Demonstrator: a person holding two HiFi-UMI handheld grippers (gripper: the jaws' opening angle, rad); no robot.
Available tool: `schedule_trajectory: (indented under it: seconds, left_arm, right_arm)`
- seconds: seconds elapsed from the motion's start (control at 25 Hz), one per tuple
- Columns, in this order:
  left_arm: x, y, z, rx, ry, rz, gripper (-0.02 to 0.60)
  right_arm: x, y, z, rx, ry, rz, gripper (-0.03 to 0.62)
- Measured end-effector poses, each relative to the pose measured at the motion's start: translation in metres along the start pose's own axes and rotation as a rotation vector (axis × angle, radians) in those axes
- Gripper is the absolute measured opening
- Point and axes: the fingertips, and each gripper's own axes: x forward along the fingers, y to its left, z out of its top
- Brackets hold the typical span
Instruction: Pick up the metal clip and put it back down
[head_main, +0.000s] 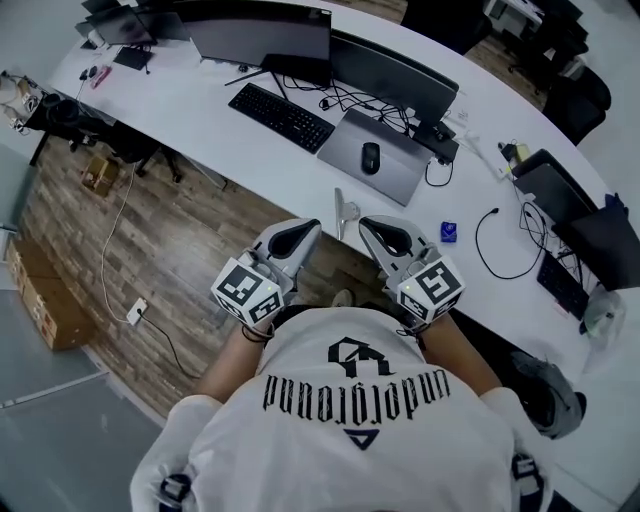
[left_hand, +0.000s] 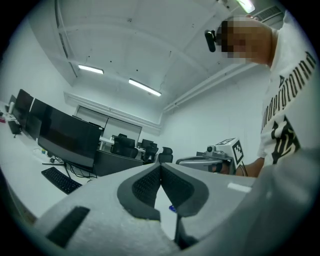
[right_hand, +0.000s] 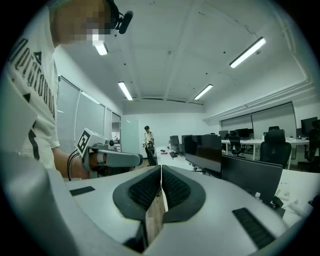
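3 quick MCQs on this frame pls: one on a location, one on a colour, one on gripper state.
1. Where is the metal clip?
A on the keyboard
B on the white desk, near its front edge
C on the floor

2. What colour is the small object on the desk beside the right gripper?
A red
B yellow
C blue

3. What state are the left gripper and the right gripper in?
A both shut, empty
B both open
C both shut on the clip

Answers:
1. B, the clip stands on the desk, ahead of both grippers.
2. C, it shows blue against the white desk.
3. A, each gripper view shows the pads pressed together with nothing between them.
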Motion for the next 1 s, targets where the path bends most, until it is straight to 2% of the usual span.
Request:
schedule_trajectory:
  seconds: [0.24, 0.44, 0.64, 1.0]
  left_arm:
    - [0.039, 0.006, -0.005, 0.0, 0.018, -0.004, 0.012]
    - [0.064, 0.011, -0.012, -0.003, 0.042, -0.038, 0.012]
    - [0.085, 0.026, -0.022, 0.02, 0.084, -0.042, 0.012]
    - [0.113, 0.064, -0.046, 0.014, 0.157, -0.073, 0.012]
  right_arm:
    - [-0.008, -0.032, -0.01, 0.01, -0.001, 0.004, 0.017]
    - [-0.013, -0.061, -0.018, 0.041, 0.006, -0.048, 0.017]
    - [-0.012, -0.089, -0.03, 0.083, 0.018, -0.119, 0.017]
    - [0.012, -0.128, -0.059, 0.152, 0.068, -0.155, 0.018]
